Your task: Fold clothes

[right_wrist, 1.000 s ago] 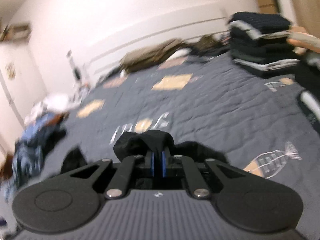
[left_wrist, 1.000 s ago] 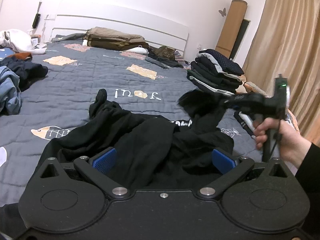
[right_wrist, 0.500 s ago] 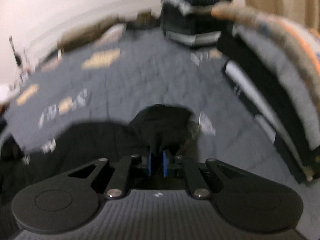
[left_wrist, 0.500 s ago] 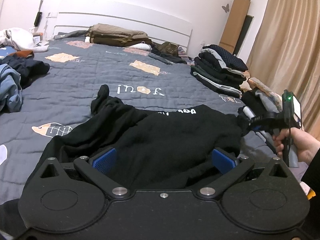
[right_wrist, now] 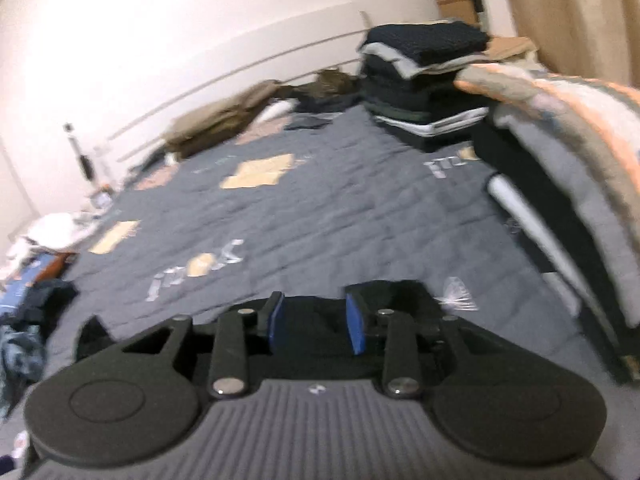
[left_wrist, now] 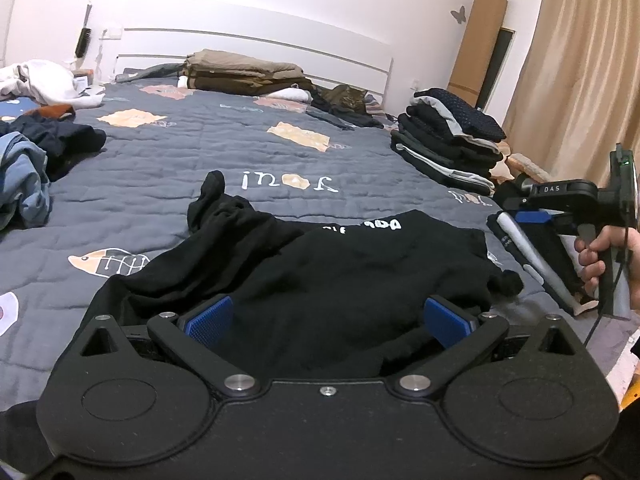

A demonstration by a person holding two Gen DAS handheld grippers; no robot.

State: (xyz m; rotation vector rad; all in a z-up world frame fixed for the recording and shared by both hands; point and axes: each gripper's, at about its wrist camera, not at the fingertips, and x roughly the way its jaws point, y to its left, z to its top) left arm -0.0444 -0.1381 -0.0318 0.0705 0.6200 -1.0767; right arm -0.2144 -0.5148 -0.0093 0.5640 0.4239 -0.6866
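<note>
Grey quilted bedspread (left_wrist: 248, 148) with orange patches carries a rumpled black cotton garment with white lettering (left_wrist: 340, 264), lying at six o'clock in the left view, long axis nine-to-three, lettered edge toward twelve. Left gripper (left_wrist: 328, 320): jaws wide, cloth between them, nothing pinched. Right gripper (right_wrist: 316, 322): jaws partly apart over the garment's right corner, holding nothing. Judgement: flatten wrinkles and square the edges before creasing. Folded dark stack (left_wrist: 452, 140) at two o'clock.
</note>
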